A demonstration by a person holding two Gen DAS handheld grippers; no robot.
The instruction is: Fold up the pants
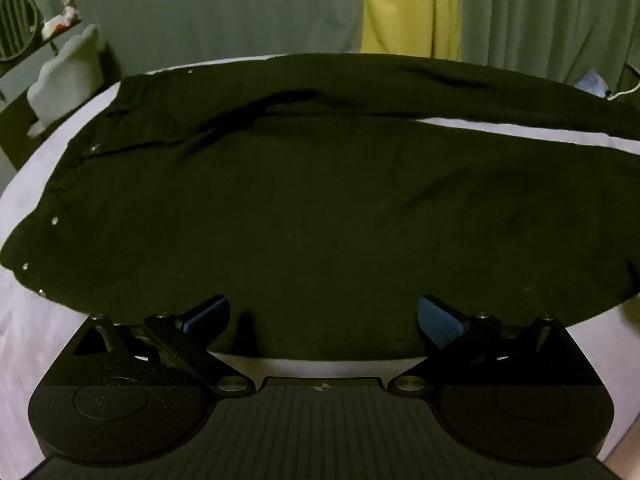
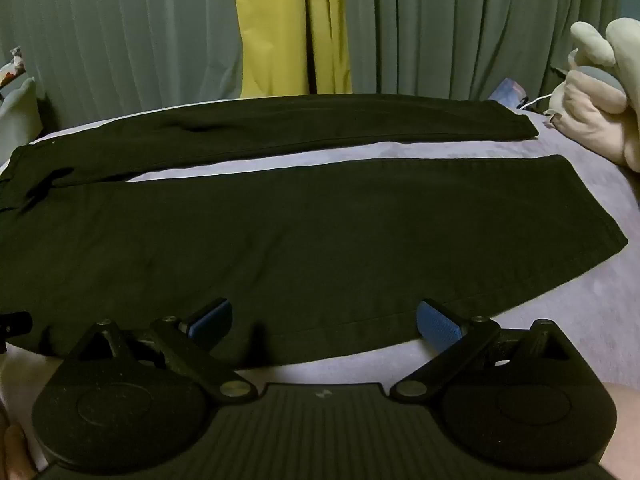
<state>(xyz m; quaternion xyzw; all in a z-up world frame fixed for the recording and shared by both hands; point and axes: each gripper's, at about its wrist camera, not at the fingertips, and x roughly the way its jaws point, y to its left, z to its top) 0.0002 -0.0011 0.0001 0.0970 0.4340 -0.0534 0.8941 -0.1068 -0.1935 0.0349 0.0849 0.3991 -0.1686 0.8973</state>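
Observation:
Black pants lie flat on a lavender bed sheet, waist at the left, legs running right. In the right wrist view the pants show both legs apart, with a strip of sheet between them and the hems at the right. My left gripper is open and empty, its blue pads over the near edge of the near leg toward the waist. My right gripper is open and empty over the near edge of the near leg, toward the hem.
Green curtains with a yellow panel hang behind the bed. A pale plush toy lies at the right end of the bed. A white pillow and a fan stand at the left.

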